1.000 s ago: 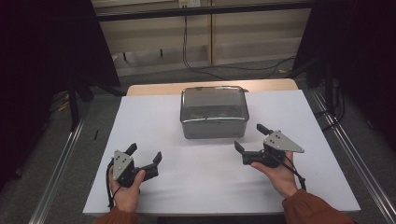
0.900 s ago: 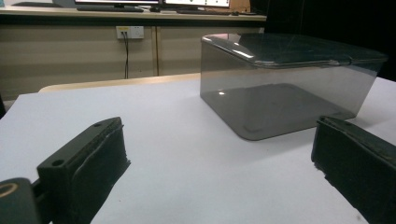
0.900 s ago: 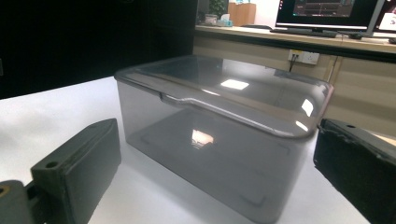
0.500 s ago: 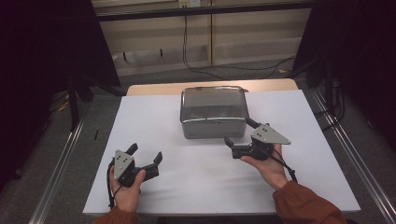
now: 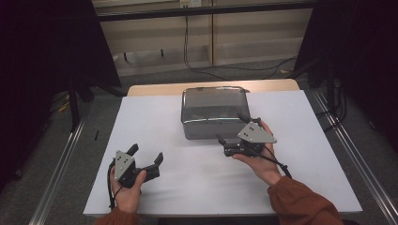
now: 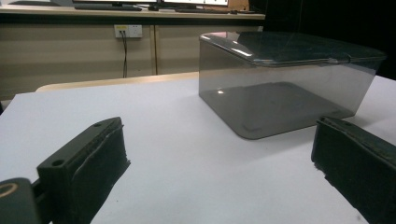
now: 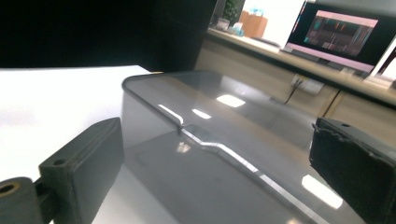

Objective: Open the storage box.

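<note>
Jaws wide apart, the right tool sits at the near right corner of the smoky lidded box, which stands at 12 o'clock on the white desk. At 7 o'clock, well apart from the box, the left tool rests on the desk, equally wide.

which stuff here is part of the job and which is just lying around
In the job:
- grey lidded box, lid on
- right tool, open, close beside the box's front right corner
- left tool, open, resting on the white table

Lying about:
- black cable on the floor behind the table
- monitor on the far bench
</note>
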Available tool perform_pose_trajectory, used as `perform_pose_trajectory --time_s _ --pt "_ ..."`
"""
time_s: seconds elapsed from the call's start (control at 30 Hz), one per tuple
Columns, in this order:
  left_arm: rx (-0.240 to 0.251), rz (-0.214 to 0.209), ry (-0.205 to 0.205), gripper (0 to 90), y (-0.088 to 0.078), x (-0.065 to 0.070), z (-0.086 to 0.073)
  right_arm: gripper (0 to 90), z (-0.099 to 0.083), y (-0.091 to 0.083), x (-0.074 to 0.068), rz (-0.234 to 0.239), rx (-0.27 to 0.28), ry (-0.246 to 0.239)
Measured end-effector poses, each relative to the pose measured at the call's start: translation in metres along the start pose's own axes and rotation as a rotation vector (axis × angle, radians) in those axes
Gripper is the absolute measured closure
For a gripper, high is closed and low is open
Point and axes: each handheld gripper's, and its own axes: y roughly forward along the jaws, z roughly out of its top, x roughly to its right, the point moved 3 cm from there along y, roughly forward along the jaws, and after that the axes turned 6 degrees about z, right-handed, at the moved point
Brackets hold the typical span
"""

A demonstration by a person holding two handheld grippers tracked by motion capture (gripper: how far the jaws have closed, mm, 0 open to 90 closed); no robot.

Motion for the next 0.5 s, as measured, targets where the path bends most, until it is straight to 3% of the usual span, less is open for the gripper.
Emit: perform_pose_trajectory --time_s 0.1,0.5 --pt "-0.002 0.0 0.003 3.0 0.0 0.0 0.0 3.6 0.001 0.004 0.0 -0.004 -0.008 -0.022" --pt "-0.006 0.003 0.004 3.0 0.0 -0.001 0.0 6.4 0.007 0.017 -0.001 -0.079 -0.062 -0.302"
